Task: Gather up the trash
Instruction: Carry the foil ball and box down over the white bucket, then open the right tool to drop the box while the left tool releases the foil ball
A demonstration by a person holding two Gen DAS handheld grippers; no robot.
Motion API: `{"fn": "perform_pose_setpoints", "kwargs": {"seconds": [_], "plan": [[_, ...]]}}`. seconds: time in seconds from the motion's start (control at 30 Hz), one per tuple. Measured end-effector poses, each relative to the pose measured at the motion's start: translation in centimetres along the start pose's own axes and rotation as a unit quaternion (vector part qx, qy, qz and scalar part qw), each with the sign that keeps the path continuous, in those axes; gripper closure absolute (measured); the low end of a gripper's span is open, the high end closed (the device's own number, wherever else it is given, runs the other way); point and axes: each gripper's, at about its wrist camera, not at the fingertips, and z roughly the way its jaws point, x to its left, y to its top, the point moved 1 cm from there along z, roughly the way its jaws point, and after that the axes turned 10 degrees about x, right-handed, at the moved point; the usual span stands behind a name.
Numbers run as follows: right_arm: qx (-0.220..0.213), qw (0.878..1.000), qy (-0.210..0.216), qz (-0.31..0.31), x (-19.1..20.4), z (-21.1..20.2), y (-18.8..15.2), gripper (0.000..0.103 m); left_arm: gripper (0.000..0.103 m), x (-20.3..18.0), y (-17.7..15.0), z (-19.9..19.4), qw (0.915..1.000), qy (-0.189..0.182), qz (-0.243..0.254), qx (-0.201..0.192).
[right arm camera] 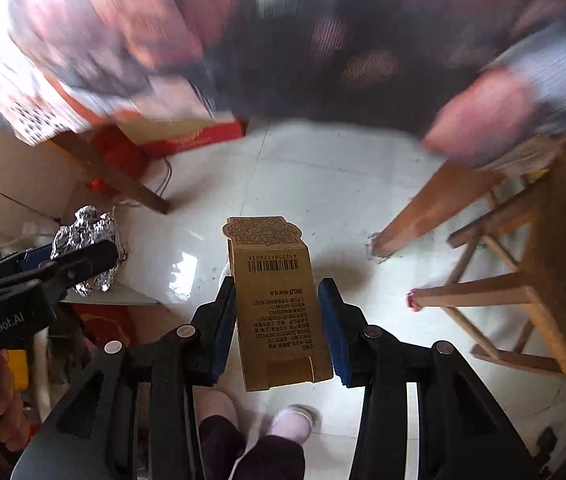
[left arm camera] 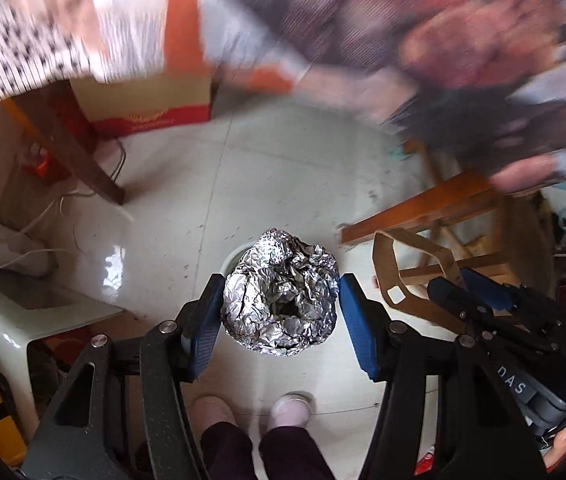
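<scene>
Above the pale glossy tiled floor (left arm camera: 283, 168), the left tool (left arm camera: 279, 312) is clenched on a crumpled foil ball (left arm camera: 281, 300), its blue ribbed pads pressing the wrinkled, shiny silver lump on both sides. Beside it the right tool (right arm camera: 277, 320) grips a flat brown cardboard box (right arm camera: 279, 308), matte kraft card printed with a barcode and small text, with a scalloped flap at its far end; its blue pads clamp the box's long edges. Both pieces of trash hang in the air over the person's pale slippers (right arm camera: 293, 424) and dark trouser legs. Farther out stand a wooden stool (right arm camera: 523, 280) with slanted legs, a dark wooden leg (left arm camera: 71, 152), and a red-banded carton (left arm camera: 151, 108) on the floor.
</scene>
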Motion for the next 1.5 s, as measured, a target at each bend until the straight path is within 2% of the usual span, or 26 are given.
{"fn": "perform_pose_setpoints", "kwargs": {"seconds": [0.27, 0.47, 0.6, 0.8, 0.93, 1.03, 1.13, 1.3, 1.5], "plan": [[0.018, 1.0, 0.02, 0.003, 0.4, 9.5, 0.9, 0.065, 0.046, 3.8, 0.3, 7.3, 0.9994, 0.021, -0.018, 0.023], [0.04, 0.999, 0.03, -0.005, 0.5, 13.5, 0.9, 0.064, 0.046, 5.1, 0.1, 11.5, 0.9984, 0.021, -0.034, 0.04], [0.042, 0.999, 0.01, -0.021, 1.3, 14.0, 0.5, 0.064, 0.046, 5.1, -0.2, 12.9, 0.9978, 0.015, -0.038, 0.052], [0.043, 0.999, 0.013, -0.014, 0.3, 13.1, 0.0, 0.064, 0.045, 3.3, 0.0, 13.7, 0.9967, -0.015, -0.027, 0.076], [0.036, 0.999, 0.013, 0.003, -0.7, 11.6, 0.1, 0.064, 0.038, 2.5, 0.3, 13.3, 0.9958, -0.027, -0.036, 0.08], [0.028, 0.999, 0.014, 0.012, -1.1, 10.4, 0.1, 0.064, 0.038, 2.1, 0.4, 12.7, 0.9955, -0.033, -0.031, 0.083], [0.019, 1.0, 0.015, 0.018, -1.3, 9.2, 0.2, 0.064, 0.038, 1.7, 0.4, 11.4, 0.9964, -0.023, -0.024, 0.078], [0.009, 1.0, 0.018, 0.024, -0.9, 6.1, 0.2, 0.064, 0.038, 1.1, -0.3, 6.8, 0.998, -0.003, -0.018, 0.06], [-0.011, 0.999, 0.019, 0.025, 0.4, -0.6, 0.3, 0.064, 0.038, 0.0, -1.0, -1.1, 0.9993, 0.016, -0.006, 0.033]]}}
